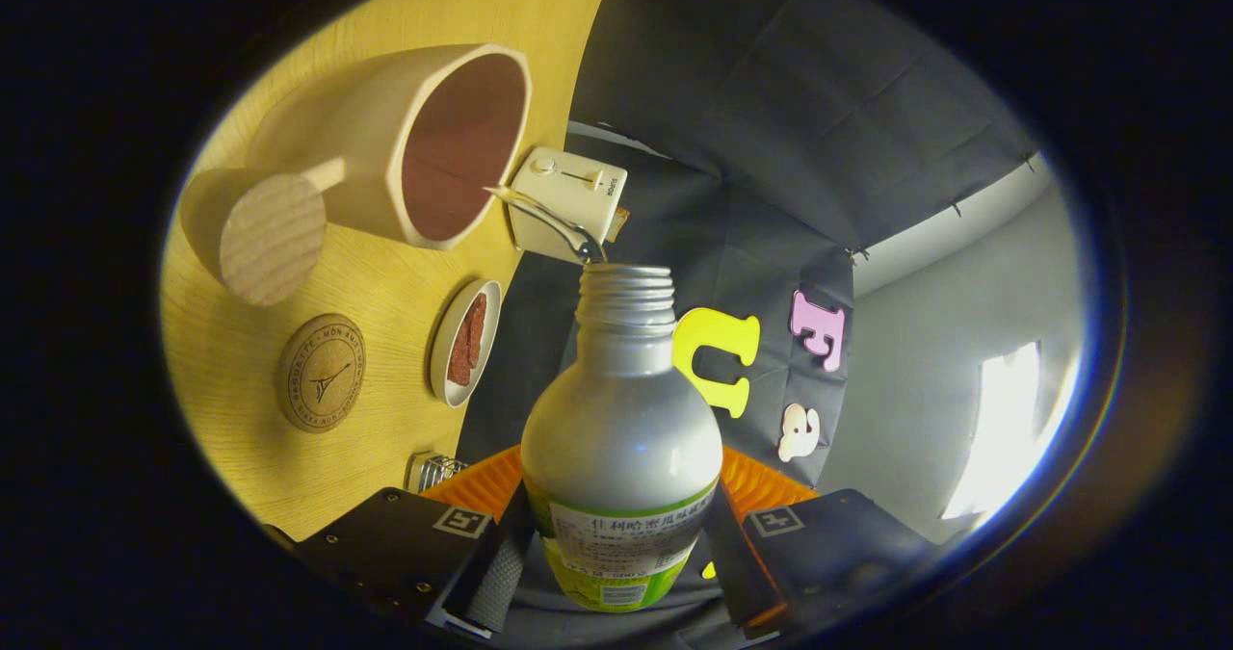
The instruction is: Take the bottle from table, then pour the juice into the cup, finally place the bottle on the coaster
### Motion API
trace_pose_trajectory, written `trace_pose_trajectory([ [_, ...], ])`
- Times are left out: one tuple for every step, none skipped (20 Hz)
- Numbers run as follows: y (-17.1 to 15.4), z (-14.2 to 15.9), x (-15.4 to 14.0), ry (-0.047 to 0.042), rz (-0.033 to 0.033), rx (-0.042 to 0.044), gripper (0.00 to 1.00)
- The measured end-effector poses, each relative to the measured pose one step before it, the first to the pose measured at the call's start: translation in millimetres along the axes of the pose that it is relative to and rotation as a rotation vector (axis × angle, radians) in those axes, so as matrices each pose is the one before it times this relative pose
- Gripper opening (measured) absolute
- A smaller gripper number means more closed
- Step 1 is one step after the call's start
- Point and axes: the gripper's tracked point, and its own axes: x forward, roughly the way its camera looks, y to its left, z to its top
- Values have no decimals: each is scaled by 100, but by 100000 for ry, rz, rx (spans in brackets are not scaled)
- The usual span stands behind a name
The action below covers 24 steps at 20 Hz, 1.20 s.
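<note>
**Bottle tipped toward the cup, stream running**

The pale yellow wood-grain table (385, 274) fills the left half of the frame, tilted steeply with the camera. The silver-grey plastic bottle with a green-and-white label (621, 438) stands at centre bottom, its long axis running up the frame from the gripper and its open, threaded neck pointing toward the cup. The gripper (616, 559) is clenched on it: both ribbed fingers press its labelled lower body, one on each side. At upper left lies the cream, faceted cup with a round wooden handle end (385, 149), its dark reddish inside facing the bottle. A thin clear stream of juice (544, 217) runs from the bottle's mouth to the cup's rim. Beyond the neck sits a small white toaster with knobs (570, 202). Below the cup are a white oval dish holding a reddish-brown slab (464, 342) and, further left, a round cork coaster with a printed emblem (322, 373), apart from the bottle.
</note>
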Motion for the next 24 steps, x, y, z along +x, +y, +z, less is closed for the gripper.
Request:
trace_pose_trajectory([
  [-8, -10, -120, -173, 93, -254, 82],
  [-129, 61, 39, -195, -197, -336, 82],
  [-104, 8, -14, -18, -228, -318, 82],
  [-55, -39, -5, -33, -221, -285, 82],
  [-19, 30, -22, -66, -2, -114, 82],
  [30, -29, -108, -171, 137, -160, 82],
  [-21, -49, -114, -9, 144, -306, 82],
  [-73, -52, 155, -99, -94, -200, 82],
  [-42, -61, -19, 55, -161, -200, 82],
  [5, -38, 1, -56, -71, -351, 82],
  [-46, -31, -22, 157, -184, -411, 82],
  [-43, 51, 10, -117, 29, -173, 82],
  [33, 88, -74, -100, 239, 104, 82],
  [-24, 10, 22, -269, 333, -200, 82],
  [-50, -42, 17, -137, 16, -371, 82],
  [-45, -28, 2, -232, -84, -479, 82],
  [-10, 42, -81, -204, -62, -271, 82],
  [36, 76, -49, -133, 86, -373, 82],
  [-47, 64, -104, -345, -51, -713, 82],
  [-76, 70, -21, -301, -81, -479, 82],
  [-71, -26, -83, -85, -336, -255, 82],
  [3, 63, -18, -238, -167, -224, 82],
  [29, 68, -9, -27, -129, -204, 82],
  [19, -39, 71, -124, 163, -154, 82],
])
